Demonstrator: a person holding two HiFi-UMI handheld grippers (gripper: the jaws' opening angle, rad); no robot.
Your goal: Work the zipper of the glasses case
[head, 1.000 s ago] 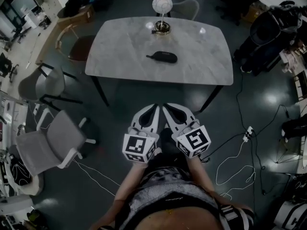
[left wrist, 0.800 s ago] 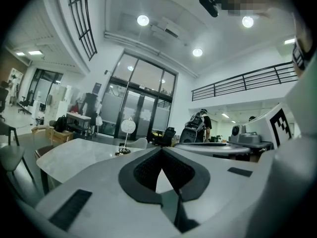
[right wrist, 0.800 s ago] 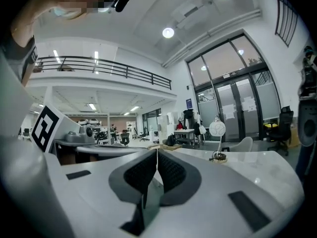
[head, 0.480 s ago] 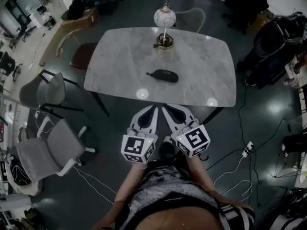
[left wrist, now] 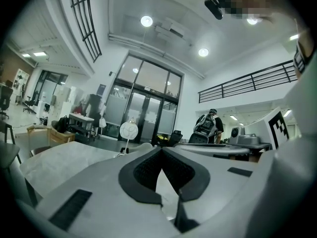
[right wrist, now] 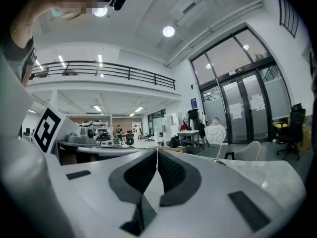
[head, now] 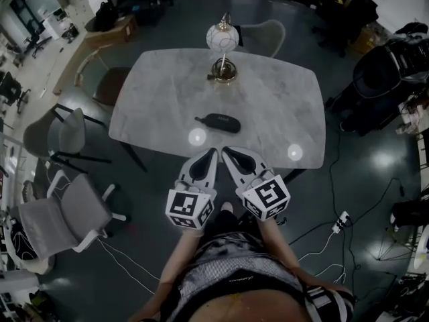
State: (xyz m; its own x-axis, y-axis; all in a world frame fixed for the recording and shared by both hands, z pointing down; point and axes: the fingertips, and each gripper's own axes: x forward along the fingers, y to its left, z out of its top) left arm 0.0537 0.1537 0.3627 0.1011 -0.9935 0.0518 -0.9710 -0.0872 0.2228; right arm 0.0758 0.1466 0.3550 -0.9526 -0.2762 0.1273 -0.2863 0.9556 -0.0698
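Glasses case [head: 218, 122] on pale marble table [head: 281, 106]

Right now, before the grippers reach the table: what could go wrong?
1. Left gripper and right gripper are both shut and empty; arriving shut, they may shove the loose glasses case across the table.
2. The lamp stands beyond the case; overreaching could tip it.
3. A corded power strip lies on the floor at the right: tripping risk.

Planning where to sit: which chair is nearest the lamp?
The pale chair at the table's far edge, just behind the globe lamp; the other chairs all stand off the table's left side.
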